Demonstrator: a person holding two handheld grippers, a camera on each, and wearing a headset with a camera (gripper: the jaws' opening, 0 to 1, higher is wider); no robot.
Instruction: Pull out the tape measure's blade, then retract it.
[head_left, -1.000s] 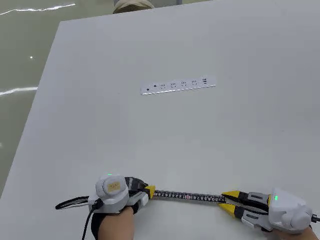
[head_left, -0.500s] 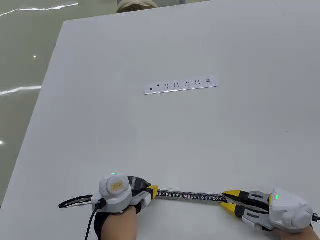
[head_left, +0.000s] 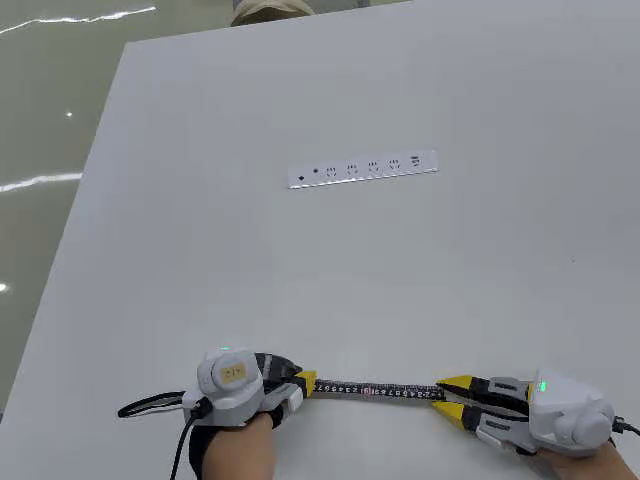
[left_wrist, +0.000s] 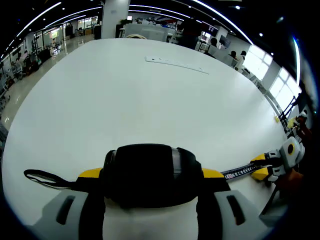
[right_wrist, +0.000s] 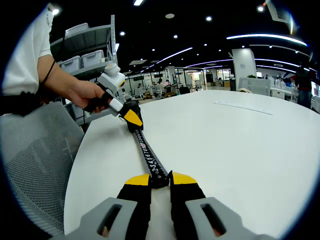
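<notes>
Tabletop (head_left: 250, 260) white, tape measure (left_wrist: 145, 172), blade (right_wrist: 150, 160), seemingly office shelving (right_wrist: 87, 57)

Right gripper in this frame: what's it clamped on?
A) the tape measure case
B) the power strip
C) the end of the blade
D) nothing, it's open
C: in the right gripper view, the right gripper has its yellow-tipped jaws shut on the end of the blade, which runs back across the table to the tape case held in the left gripper.

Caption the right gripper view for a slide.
Right gripper pinches the blade end, stretched across the white table to the tape measure in the left gripper.
</notes>
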